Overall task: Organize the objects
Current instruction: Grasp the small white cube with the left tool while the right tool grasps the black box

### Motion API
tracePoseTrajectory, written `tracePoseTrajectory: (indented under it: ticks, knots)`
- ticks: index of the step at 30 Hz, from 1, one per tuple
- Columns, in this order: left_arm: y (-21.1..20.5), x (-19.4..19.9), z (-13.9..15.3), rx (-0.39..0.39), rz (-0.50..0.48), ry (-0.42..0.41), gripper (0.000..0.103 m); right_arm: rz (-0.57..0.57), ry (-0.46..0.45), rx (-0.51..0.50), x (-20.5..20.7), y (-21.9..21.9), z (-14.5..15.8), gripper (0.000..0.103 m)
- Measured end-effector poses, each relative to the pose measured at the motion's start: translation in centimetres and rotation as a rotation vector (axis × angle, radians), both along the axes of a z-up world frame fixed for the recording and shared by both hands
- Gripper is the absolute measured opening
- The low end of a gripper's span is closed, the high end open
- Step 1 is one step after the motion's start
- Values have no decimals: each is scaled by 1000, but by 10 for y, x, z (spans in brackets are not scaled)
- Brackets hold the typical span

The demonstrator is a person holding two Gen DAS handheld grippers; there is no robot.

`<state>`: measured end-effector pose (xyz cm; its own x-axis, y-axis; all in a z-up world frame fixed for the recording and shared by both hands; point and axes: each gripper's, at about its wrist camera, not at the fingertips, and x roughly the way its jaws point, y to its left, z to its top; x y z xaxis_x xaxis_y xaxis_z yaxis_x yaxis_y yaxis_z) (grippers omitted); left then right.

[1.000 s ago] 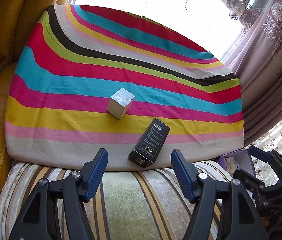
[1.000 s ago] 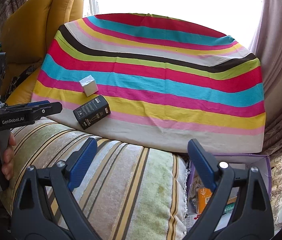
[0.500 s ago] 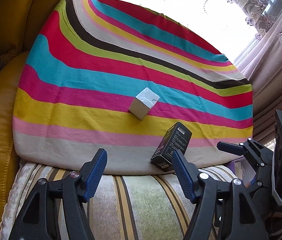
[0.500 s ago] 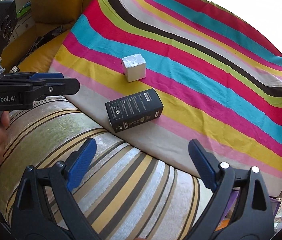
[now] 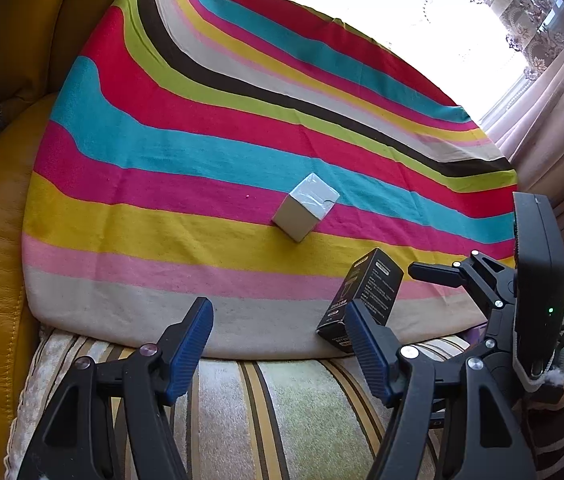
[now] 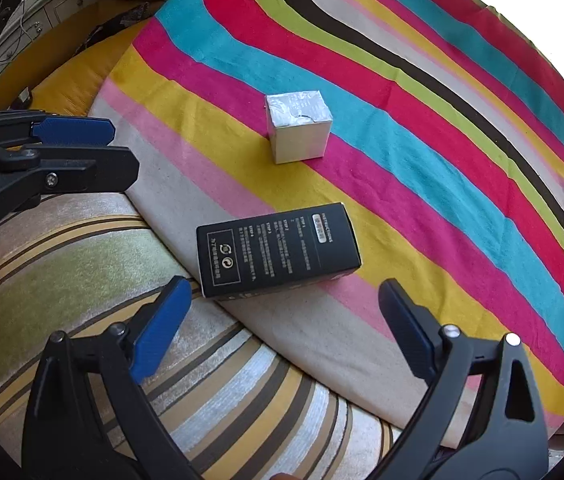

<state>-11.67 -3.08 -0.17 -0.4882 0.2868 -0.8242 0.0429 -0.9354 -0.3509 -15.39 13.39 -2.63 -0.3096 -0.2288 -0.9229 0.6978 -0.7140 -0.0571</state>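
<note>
Right wrist view: right gripper [image 6: 282,320], jaws spread and empty, poised over the black box [image 6: 278,250] lying flat at the striped cloth's [image 6: 421,128] edge, seemingly for pickup; left gripper [image 5: 278,344] likewise released

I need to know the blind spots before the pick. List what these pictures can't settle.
- Black box, left wrist view: its near end is hidden behind a finger of the left gripper.
- Black box, right wrist view: the print is too small to read.
- Silver box: contents unseen, closed in both views.
- Window: blown out by glare.
- Right gripper: open, nothing between its fingers.
</note>
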Motion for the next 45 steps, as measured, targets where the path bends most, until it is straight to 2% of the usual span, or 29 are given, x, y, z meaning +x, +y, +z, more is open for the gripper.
tracePoseTrajectory:
  ticks: [6, 13, 17, 25, 30, 32, 34, 36, 40, 45]
  knots:
    - [2, -8, -3, -11, -2, -10, 69, -12, -17, 11, -14, -4, -10, 96]
    - [13, -26, -5, -46, -30, -10, 69, -109, -26, 13, -29, 6, -17, 94]
    - [24, -42, -4, -85, -67, 7, 69, -171, -26, -6, -37, 16, -18, 88]
    - [50, -83, -9, -188, -176, 34, 69, -300, -22, -57, -47, 38, -16, 87]
    - [62, -98, -24, -228, -234, 12, 69, -375, -15, -73, -57, 53, -16, 87]
    - [64, -101, -28, -240, -243, 10, 62, -404, -10, -73, -60, 58, -16, 87]
    - [65, -104, -31, -233, -257, 4, 41, -421, -4, -70, -60, 62, -16, 87]
    - [66, -102, -30, -226, -263, 10, 41, -435, -9, -59, -61, 63, -19, 83]
    - [64, -101, -28, -207, -256, 20, 40, -430, -25, -74, -62, 65, -19, 83]
    - [57, -100, -27, -182, -235, 23, 40, -347, 22, -60, -58, 59, -11, 95]
